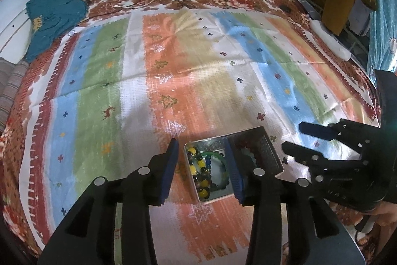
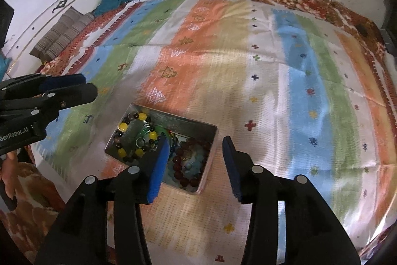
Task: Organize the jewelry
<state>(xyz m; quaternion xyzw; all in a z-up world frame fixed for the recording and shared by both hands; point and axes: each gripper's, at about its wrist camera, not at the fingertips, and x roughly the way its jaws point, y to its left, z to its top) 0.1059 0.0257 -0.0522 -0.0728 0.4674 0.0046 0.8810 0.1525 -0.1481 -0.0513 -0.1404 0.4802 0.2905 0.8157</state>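
From the left wrist I see the left gripper (image 1: 202, 170) with fingers spread, empty, above the metal tin (image 1: 271, 153) of bead bracelets (image 1: 198, 169) on the striped cloth (image 1: 139, 96). From the right wrist, my right gripper (image 2: 196, 165) is likewise spread and empty over the tin's near end.

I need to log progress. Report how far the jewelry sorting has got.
Done: the yellow-and-dark bead bracelet, green bangle and dark red bead bracelet lie inside the metal tin on the striped cloth. In hand: nothing; the left gripper and right gripper are both open and empty. Left: no loose jewelry shows on the cloth.
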